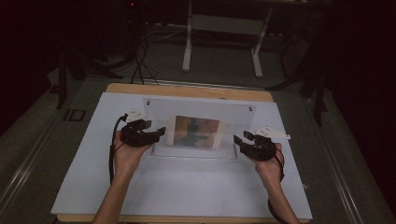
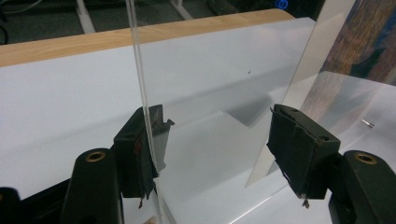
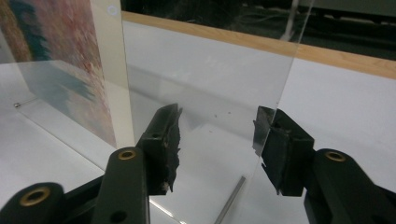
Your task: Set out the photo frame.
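Clear acrylic photo frame (image 1: 196, 128) stands upright mid-table on the white mat (image 1: 177, 186), long axis running left-right across the table (image 1: 187, 91), colourful print (image 1: 196, 132) sandwiched in the middle. One hand-held gripper at each end, mirror setup.

Left hand-held gripper (image 1: 159, 134) sits at the frame's left edge, pointing right along the frame's long axis. In the left gripper view the clear panel (image 2: 144, 93) runs edge-on between the jaws, which are spread: panel edge right up against the left-side pad (image 2: 137, 149), maybe touching it, while the other pad (image 2: 299, 149) stands well apart. So no pinch there, as far as I can tell.

Right hand-held gripper (image 1: 240, 140) is at the frame's right edge, pointing left. In the right gripper view its jaws are spread wide too, straddling the panel's (image 3: 205, 84) end; the sheet's edge lines up just by the right-side pad (image 3: 280, 149), contact unclear, and the other pad (image 3: 166, 144) is clear of it. Small metal pin (image 3: 229, 205) lies on the mat below the jaws, a tiny screw (image 3: 17, 105) farther off by the print.

Key relation: frame lies btwn the two grippers, each end already inside a jaw gap, both hands about equally near. Looks like the approach step of a two-handed grab; next each side prob needs to close across the panel's thickness, not its length. Risk: thin slick sheet, uneven squeeze could tip it.
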{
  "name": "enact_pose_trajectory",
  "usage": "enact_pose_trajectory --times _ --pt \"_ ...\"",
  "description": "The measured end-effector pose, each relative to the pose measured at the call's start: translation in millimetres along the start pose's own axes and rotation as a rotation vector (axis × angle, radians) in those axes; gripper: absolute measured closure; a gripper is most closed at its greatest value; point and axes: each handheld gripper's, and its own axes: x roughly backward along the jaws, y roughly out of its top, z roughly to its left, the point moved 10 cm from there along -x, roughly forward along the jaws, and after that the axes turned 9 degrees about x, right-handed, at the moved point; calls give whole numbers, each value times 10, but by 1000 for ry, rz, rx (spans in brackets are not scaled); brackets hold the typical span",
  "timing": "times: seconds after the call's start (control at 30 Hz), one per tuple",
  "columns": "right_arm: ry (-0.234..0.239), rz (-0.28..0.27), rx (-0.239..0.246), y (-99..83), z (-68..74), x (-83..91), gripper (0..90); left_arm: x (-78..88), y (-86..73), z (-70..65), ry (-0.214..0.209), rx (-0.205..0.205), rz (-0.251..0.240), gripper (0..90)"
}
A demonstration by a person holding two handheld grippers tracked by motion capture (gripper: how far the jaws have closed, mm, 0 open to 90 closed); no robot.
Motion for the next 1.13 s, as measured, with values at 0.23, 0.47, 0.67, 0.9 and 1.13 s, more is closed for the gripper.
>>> enact_pose_trajectory --times 0.23,0.47,0.67,0.9,1.13 --pt "4 -14 2 -13 10 2 506 8 -33 13 -11 -4 -23 356" --pt "28 -10 12 -23 13 2 478 32 -57 33 -58 34 -38 358" --pt "36 -23 0 -23 -47 44 418 120 -56 84 -74 36 -58 334" --pt "45 -51 8 13 -98 204 396 342 -27 187 -72 46 -91 331" --pt "33 -23 -5 -114 -262 274 398 598 16 454 -39 97 -133 331"
